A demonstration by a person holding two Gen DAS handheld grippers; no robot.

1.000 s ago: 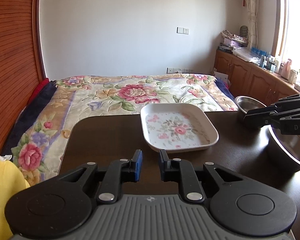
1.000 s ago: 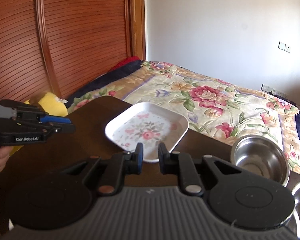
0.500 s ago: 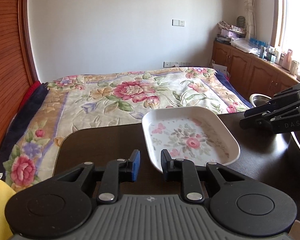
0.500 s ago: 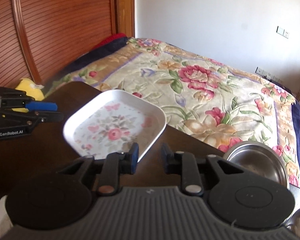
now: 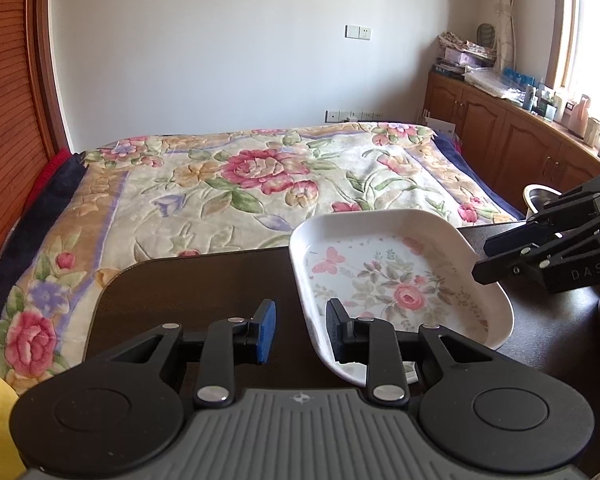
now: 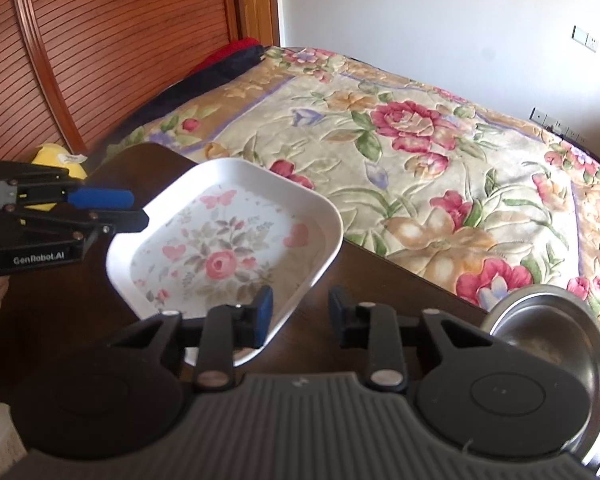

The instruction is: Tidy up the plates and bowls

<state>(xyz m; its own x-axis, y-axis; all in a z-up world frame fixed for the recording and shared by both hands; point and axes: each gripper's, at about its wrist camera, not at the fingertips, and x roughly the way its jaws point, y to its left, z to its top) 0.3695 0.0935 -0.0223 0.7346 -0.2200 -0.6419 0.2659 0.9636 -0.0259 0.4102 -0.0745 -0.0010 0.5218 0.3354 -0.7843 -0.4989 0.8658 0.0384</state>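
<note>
The white square plate with a floral print (image 5: 396,284) sits on the dark wooden table (image 5: 204,292) near its bed-side edge; the left gripper (image 5: 300,322) and right gripper (image 6: 300,312), both spread wide and empty, straddle opposite rims, apparently to pinch and lift it toward the steel bowl (image 6: 556,332)

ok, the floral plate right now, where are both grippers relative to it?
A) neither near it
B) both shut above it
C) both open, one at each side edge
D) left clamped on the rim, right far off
C: the left gripper and the right gripper both stand open, each flanking an opposite edge of the floral plate on the dark table.
</note>
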